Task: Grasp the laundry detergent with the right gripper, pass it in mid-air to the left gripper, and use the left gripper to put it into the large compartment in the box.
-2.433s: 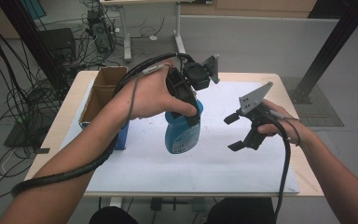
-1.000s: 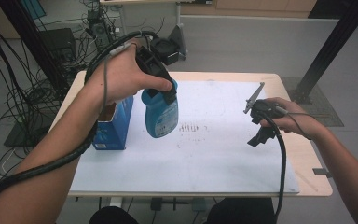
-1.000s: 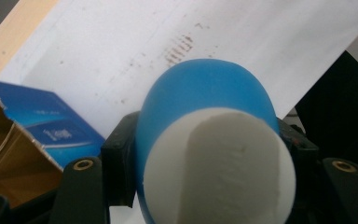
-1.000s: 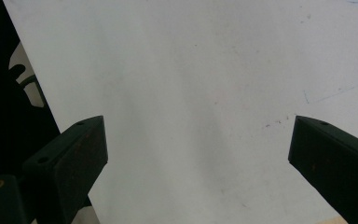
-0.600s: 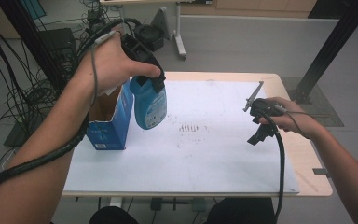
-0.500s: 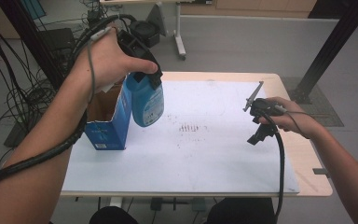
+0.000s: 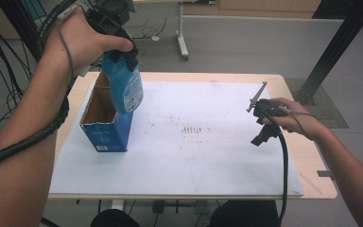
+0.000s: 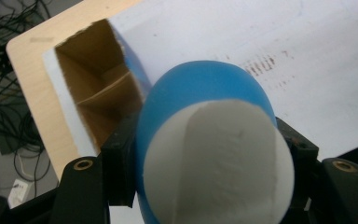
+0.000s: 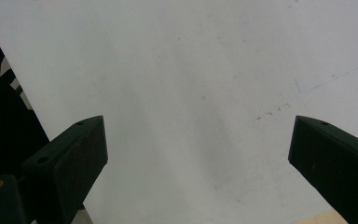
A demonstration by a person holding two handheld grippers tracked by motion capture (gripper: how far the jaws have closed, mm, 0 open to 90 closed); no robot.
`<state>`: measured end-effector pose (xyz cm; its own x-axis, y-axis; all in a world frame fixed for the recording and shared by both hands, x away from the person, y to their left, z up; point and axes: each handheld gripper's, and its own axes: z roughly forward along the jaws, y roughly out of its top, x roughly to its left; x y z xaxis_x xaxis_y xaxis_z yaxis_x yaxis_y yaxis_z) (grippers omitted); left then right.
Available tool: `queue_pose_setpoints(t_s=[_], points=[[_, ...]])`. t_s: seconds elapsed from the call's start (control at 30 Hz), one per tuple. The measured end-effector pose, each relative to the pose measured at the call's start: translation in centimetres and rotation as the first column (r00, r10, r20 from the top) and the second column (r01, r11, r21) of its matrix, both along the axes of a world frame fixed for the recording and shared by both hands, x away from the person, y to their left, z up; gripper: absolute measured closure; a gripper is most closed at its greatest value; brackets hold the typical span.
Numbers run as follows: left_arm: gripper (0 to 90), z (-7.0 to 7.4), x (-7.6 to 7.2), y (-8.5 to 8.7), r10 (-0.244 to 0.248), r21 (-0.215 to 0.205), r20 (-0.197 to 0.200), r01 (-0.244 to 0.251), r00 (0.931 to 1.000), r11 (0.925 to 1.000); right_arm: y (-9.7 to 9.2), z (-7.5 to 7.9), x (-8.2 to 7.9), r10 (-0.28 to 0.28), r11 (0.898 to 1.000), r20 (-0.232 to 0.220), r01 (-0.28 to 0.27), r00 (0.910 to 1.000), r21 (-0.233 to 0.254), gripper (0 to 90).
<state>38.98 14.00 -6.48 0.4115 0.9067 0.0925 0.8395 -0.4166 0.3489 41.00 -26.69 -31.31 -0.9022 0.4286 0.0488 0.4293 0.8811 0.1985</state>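
A blue plastic bottle [image 7: 125, 85] with a white cap end [image 8: 214, 168] hangs above the open top of a blue cardboard box [image 7: 105, 127] at the table's left. My left gripper [image 7: 118, 54] is shut on the bottle near its top; in the left gripper view the black jaws press on both sides of the bottle [image 8: 200, 93], with the box's brown inside [image 8: 93, 102] just beyond. My right gripper [image 7: 261, 135] hovers low over the white sheet [image 7: 194, 156] at the right, open, its jaws wide apart over bare paper [image 9: 191, 116].
The white sheet covers most of the wooden table [image 7: 307, 156] and bears dark smudges [image 7: 192, 128] at its middle. Cables [image 7: 0, 94] lie on the floor at the left. A black post [image 7: 333, 52] stands at the far right and a desk leg [image 7: 183, 33] behind.
My left gripper has carried the blue bottle left and upward, from over the sheet to above the box's open top. The right gripper has stayed where it was.
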Motion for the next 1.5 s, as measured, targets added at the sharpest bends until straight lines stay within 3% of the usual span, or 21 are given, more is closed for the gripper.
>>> queue_pose_setpoints(t_s=[0.3, 0.4, 0.83, 1.07, 1.23, 1.5], points=[[37.8, -0.3, 1.4, 2.2, 0.093, -0.023, -0.017, -0.093, 0.9956, 0.9954, 0.2, -0.2, 0.2, -0.004, 1.000, -0.005, 0.004, 1.0000, 0.001, 4.6], [37.8, -0.3, 1.9, 2.7, 0.119, -0.006, -0.019, -0.120, 0.9927, 0.9928, 0.2, -0.2, 0.1, 0.001, 1.000, -0.005, -0.001, 1.0000, 0.001, 4.8], [37.8, -0.1, 3.8, 5.2, 0.254, 0.003, -0.034, -0.254, 0.9665, 0.9671, 0.3, -0.1, 0.1, 0.001, 1.000, 0.000, -0.001, 1.0000, -0.005, 4.6], [37.8, -0.2, 4.8, 5.9, 0.305, -0.001, -0.051, -0.306, 0.9509, 0.9522, 0.4, -0.2, 0.2, 0.001, 1.000, 0.001, -0.001, 1.0000, -0.013, 4.5], [37.8, -0.7, 5.2, 6.3, 0.320, 0.022, -0.049, -0.319, 0.9461, 0.9474, 0.3, -0.2, 0.1, 0.000, 1.000, 0.002, 0.000, 1.0000, -0.007, 4.5], [37.8, -2.4, 5.3, 7.4, 0.340, 0.018, -0.058, -0.340, 0.9385, 0.9403, -0.1, -0.2, 0.3, -0.014, 1.000, -0.003, 0.014, 0.9999, 0.000, 4.4]])
